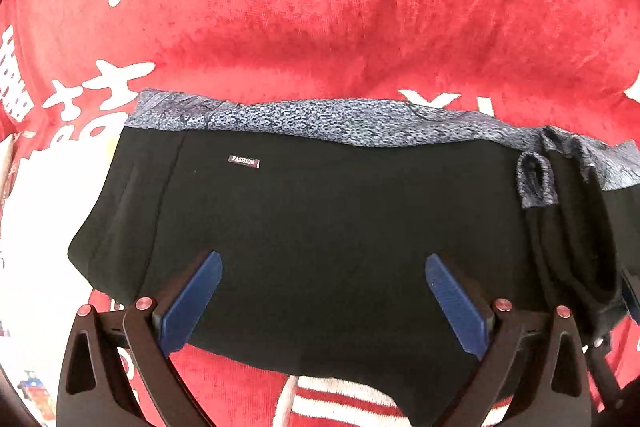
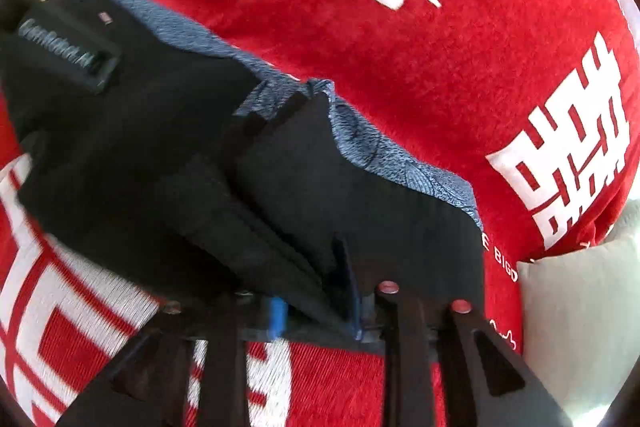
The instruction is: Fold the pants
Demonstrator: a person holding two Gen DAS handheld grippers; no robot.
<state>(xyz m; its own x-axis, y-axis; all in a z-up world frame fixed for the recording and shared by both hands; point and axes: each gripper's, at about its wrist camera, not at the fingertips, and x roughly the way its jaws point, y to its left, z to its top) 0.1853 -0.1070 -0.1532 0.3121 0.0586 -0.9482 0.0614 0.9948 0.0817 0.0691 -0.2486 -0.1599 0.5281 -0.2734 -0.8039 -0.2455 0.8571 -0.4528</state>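
The pants (image 1: 320, 211) lie folded into a compact block on the red blanket (image 1: 300, 7); my left gripper (image 1: 324, 287) hovers with jaws apart; my right gripper (image 2: 316, 311) appears clamped on a cloth edge; final tidying likely remains.

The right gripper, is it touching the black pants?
Touching. In the right wrist view the right gripper is pinched on a fold of the black pants.

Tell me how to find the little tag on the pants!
Look at the big red blanket with white characters. On it lie black pants with a speckled blue-grey band. The tag sits just under that band, towards the left: the only small rectangle with white letters, reading FASHION.
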